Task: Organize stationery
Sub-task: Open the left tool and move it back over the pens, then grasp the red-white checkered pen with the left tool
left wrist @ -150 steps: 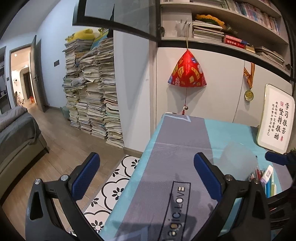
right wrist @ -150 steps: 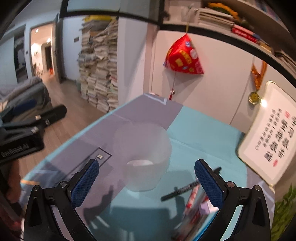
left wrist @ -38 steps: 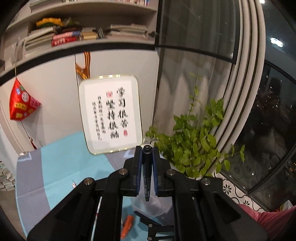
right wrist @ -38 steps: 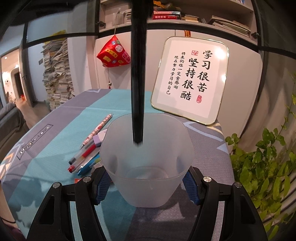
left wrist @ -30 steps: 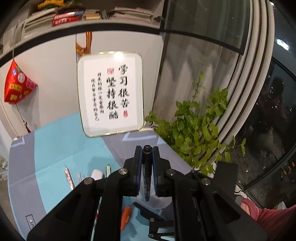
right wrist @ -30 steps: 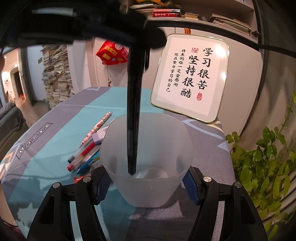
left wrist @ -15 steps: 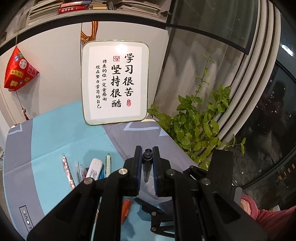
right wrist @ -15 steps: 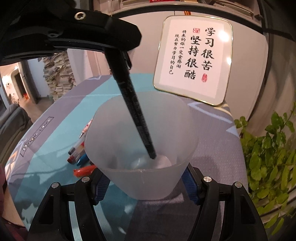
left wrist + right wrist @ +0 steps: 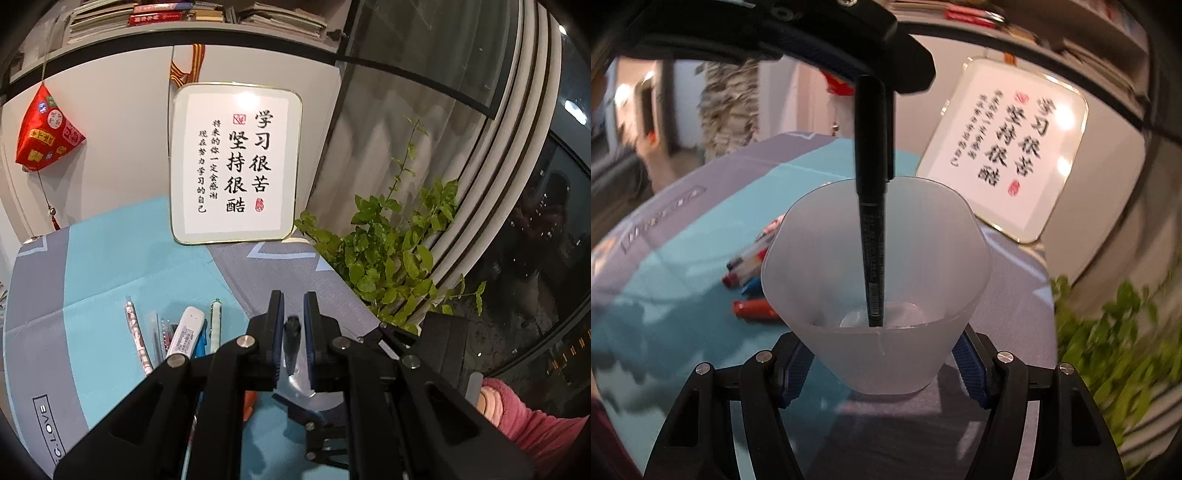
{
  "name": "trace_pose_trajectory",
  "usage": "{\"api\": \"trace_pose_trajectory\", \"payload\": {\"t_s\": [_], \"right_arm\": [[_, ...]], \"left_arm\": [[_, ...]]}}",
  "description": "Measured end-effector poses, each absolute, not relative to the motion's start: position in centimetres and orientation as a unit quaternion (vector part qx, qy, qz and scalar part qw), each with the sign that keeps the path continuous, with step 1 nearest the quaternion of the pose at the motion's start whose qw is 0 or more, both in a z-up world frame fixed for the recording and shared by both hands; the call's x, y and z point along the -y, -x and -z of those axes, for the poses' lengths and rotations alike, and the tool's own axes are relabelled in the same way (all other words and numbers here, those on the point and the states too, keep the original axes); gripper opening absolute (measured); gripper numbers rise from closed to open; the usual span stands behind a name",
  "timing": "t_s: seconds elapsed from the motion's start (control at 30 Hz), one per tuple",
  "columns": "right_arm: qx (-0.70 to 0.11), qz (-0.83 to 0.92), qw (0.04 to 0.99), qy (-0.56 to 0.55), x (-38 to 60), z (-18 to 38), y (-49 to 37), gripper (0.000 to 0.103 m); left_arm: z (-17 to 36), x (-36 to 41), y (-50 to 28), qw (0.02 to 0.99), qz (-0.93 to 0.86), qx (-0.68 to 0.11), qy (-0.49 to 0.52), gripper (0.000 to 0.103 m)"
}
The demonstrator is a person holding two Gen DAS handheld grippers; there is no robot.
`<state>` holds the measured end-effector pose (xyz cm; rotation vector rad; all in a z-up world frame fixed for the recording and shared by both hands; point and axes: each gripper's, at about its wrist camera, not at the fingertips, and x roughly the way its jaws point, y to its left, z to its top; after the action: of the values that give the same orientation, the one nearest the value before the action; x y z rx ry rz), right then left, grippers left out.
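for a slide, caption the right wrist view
Right gripper grips a frosted cup while the left gripper lowers a black pen into it.

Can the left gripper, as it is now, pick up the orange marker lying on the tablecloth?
Probably not yet. The left gripper is shut on the black pen, which stands inside the frosted plastic cup. The orange marker itself lies uncovered beside the cup.

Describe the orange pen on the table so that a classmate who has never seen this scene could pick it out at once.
Start at the frosted plastic cup held in the right gripper. On the teal tablecloth to its left lies a cluster of pens. The orange pen lies nearest the camera, apart from the others, and is the only all-orange one.
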<state>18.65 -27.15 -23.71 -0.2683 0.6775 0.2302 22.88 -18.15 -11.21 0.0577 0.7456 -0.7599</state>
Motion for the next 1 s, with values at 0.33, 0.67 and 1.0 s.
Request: {"api": "trace_pose_trajectory", "payload": {"t_s": [0.33, 0.67, 1.0], "right_arm": [[-0.342, -0.126, 0.926, 0.103, 28.9, 23.7, -19.3, 0.069], [-0.358, -0.124, 0.922, 0.077, 29.8, 24.0, -20.0, 0.069], [-0.358, -0.124, 0.922, 0.077, 29.9, 24.0, -20.1, 0.069]], "left_arm": [[9.7, 15.6, -22.2, 0.875, 0.351, -0.333, -0.002, 0.018], [13.7, 10.1, -25.3, 0.903, 0.222, -0.367, 0.028, 0.05], [19.5, 9.7, -29.9, 0.892, 0.141, -0.43, 0.002, 0.05]]}}
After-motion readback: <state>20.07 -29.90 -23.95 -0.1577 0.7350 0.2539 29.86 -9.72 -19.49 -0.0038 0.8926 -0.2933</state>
